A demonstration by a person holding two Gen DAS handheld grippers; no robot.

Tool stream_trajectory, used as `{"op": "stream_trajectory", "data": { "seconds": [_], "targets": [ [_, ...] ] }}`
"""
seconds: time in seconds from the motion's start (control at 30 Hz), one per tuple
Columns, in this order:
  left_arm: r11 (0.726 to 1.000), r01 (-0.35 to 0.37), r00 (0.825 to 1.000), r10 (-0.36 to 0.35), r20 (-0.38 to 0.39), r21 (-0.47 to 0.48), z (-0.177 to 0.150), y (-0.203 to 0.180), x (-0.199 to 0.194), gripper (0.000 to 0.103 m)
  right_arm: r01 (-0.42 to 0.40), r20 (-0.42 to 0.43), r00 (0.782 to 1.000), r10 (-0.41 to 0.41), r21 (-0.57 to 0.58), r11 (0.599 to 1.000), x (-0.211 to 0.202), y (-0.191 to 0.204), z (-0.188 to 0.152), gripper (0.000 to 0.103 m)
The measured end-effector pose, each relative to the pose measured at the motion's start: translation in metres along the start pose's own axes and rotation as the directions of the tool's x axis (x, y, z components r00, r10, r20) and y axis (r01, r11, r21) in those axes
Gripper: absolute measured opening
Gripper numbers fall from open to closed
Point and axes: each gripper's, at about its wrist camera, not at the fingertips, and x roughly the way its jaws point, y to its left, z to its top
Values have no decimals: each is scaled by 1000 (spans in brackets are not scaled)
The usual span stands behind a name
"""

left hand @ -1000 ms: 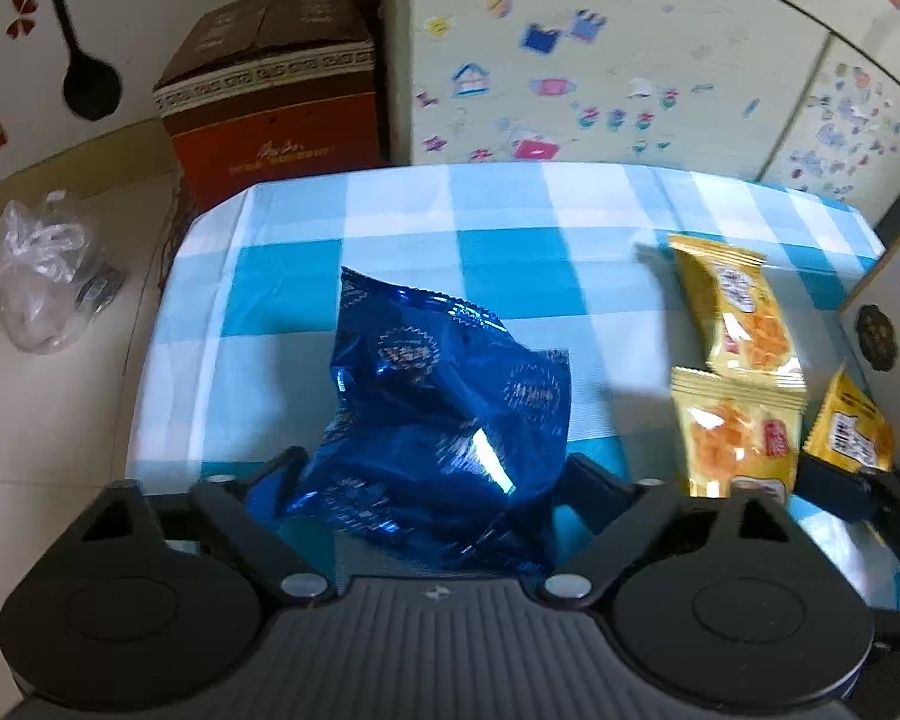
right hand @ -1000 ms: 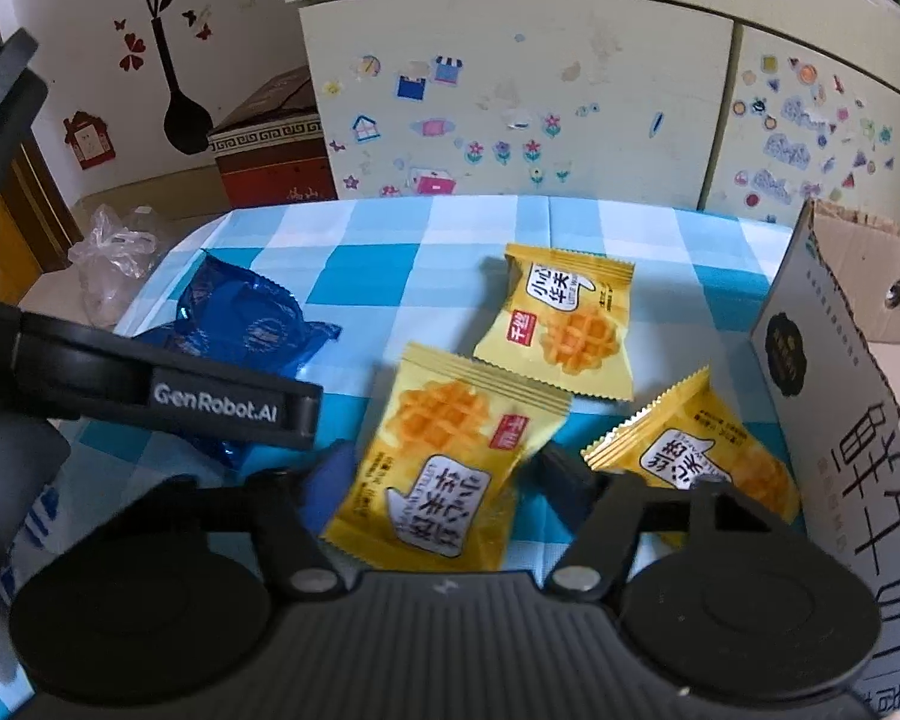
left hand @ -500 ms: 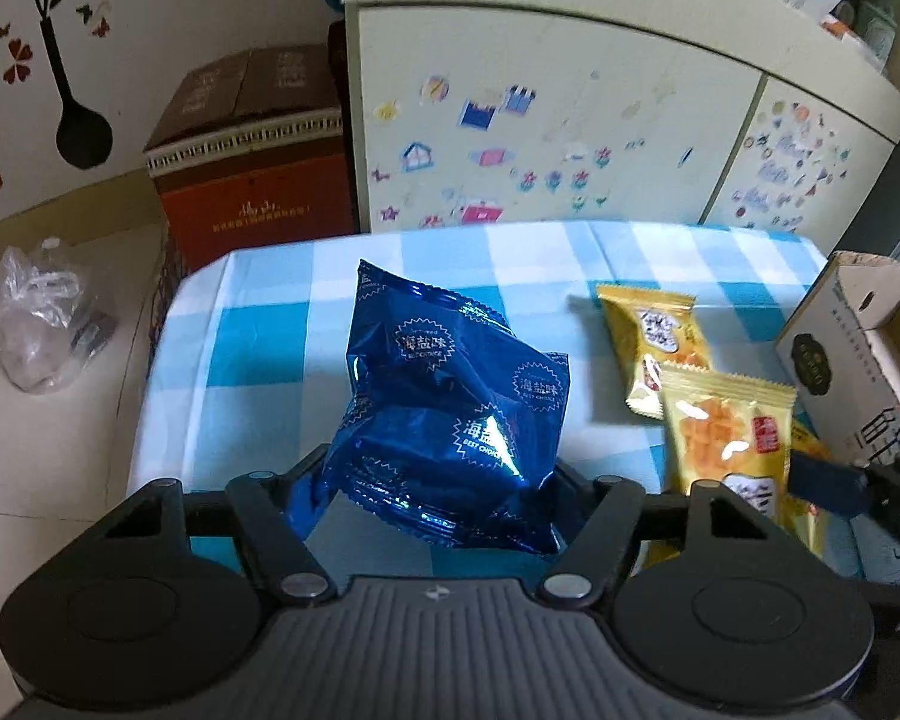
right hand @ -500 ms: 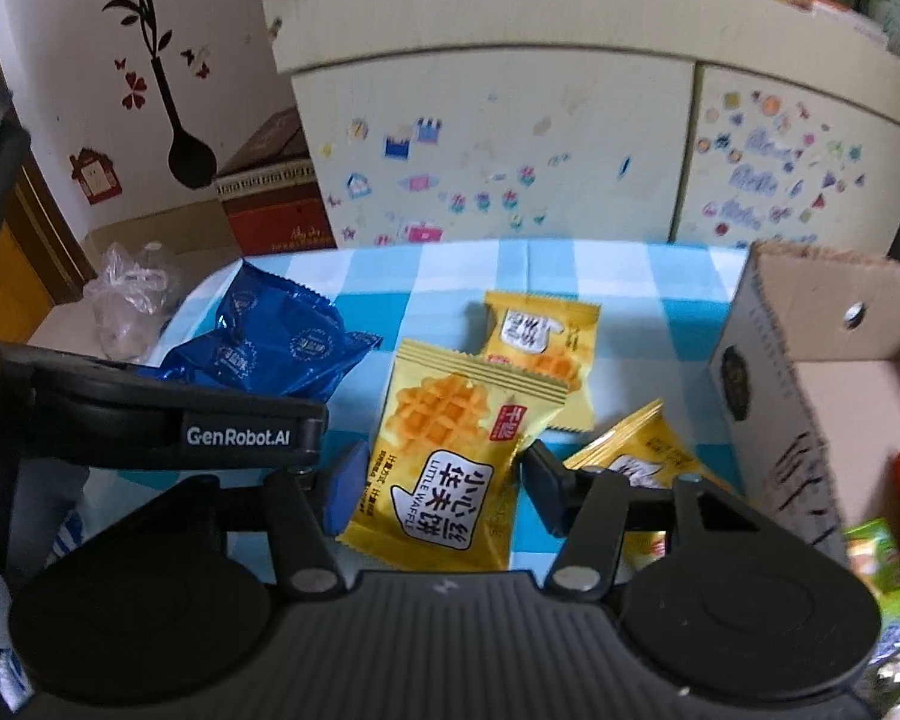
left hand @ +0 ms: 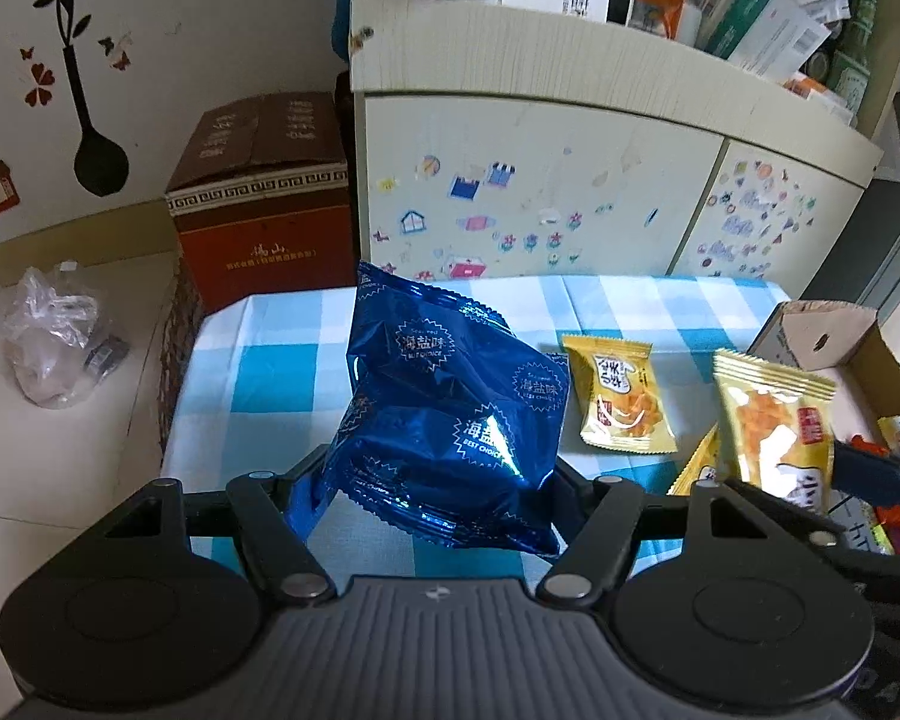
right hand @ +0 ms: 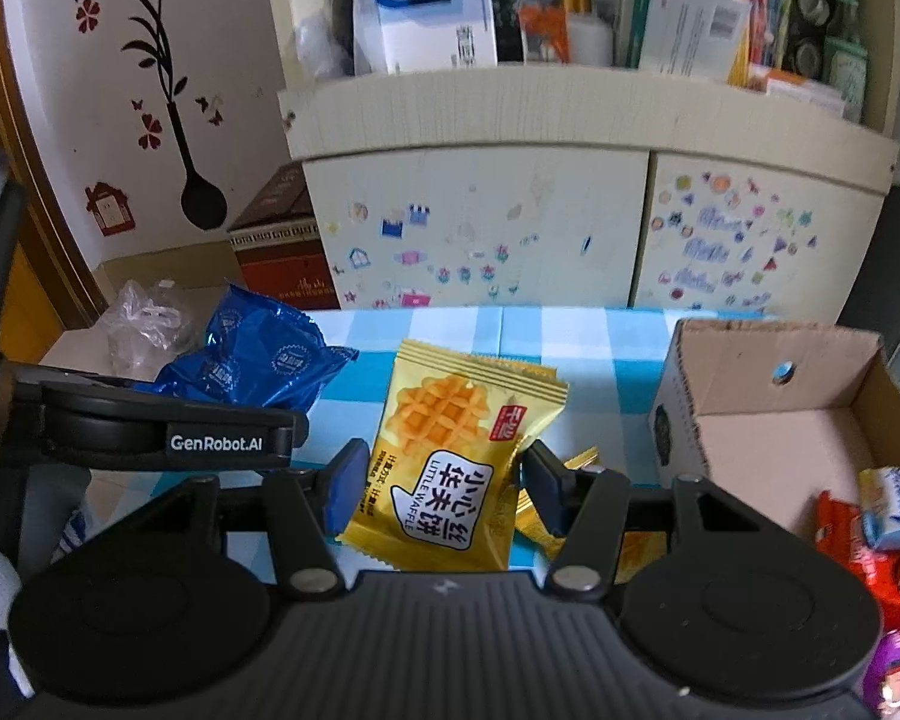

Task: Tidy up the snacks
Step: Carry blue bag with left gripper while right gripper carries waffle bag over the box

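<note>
My left gripper [left hand: 438,480] is shut on a shiny blue snack bag [left hand: 444,414] and holds it above the blue-checked table [left hand: 258,372]. The bag also shows in the right wrist view [right hand: 258,360]. My right gripper [right hand: 438,483] is shut on a yellow waffle packet [right hand: 450,456], lifted off the table; it also shows in the left wrist view [left hand: 774,426]. Another yellow packet [left hand: 621,402] lies flat on the cloth, and a third [left hand: 699,468] peeks out beside it. An open cardboard box [right hand: 774,414] stands at the right.
The box holds several snack packets [right hand: 876,546]. A sticker-covered cabinet [right hand: 510,228] stands behind the table. A brown carton [left hand: 258,198] and a clear plastic bag [left hand: 54,342] sit on the floor to the left.
Both grippers have risen from the table, each lifting its packet. The cardboard box has come further into view on the right.
</note>
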Motion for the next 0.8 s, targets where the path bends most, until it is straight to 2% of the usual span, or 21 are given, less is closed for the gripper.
{"op": "stream_trajectory", "data": {
  "seconds": [0.43,0.63,0.8],
  "targets": [
    [999,-14,999,16,44,-32,0,-5,-28,75,-28,106,994,27,10,1000,-65,-20,14,57],
    [1000,-3,998,5,66,-20,1,-20,-31,75,-19,141,990,12,44,999,-82,-40,17,57],
    [1000,24,996,-24,81,-2,2,-40,-35,75,5,137,990,-17,83,997,-85,-58,16,57]
  ]
}}
